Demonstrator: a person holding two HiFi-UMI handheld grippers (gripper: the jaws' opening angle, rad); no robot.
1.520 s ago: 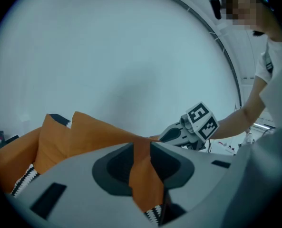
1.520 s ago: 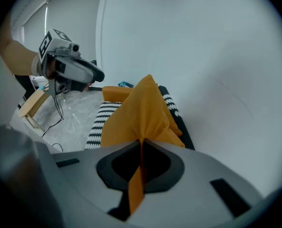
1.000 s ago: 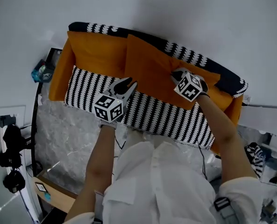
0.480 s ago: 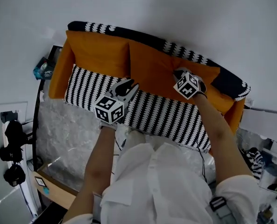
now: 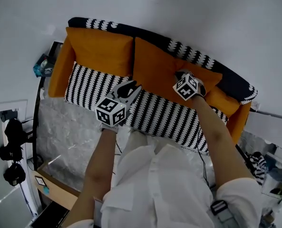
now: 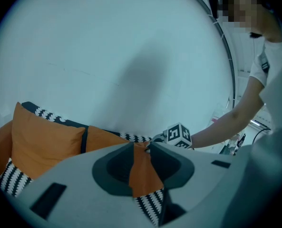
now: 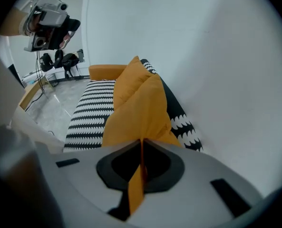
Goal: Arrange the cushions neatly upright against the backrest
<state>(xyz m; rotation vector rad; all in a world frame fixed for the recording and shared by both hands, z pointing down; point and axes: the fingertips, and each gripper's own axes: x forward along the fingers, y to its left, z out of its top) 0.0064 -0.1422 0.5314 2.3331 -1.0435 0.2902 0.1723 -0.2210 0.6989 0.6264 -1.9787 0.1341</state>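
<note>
One cushion [image 5: 155, 69] pinched in left gripper [image 6: 147, 144], right gripper [image 7: 142, 139] jaws.

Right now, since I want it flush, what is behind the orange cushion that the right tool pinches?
Above the cushion the sofa's black-and-white backrest shows, against a white wall. The backrest's lower part and any gap are covered by the cushion.

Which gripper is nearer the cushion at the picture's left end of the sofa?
Left. The left gripper pinches a corner of the middle cushion, right beside the end cushion; the right gripper pinches its far side.
</note>
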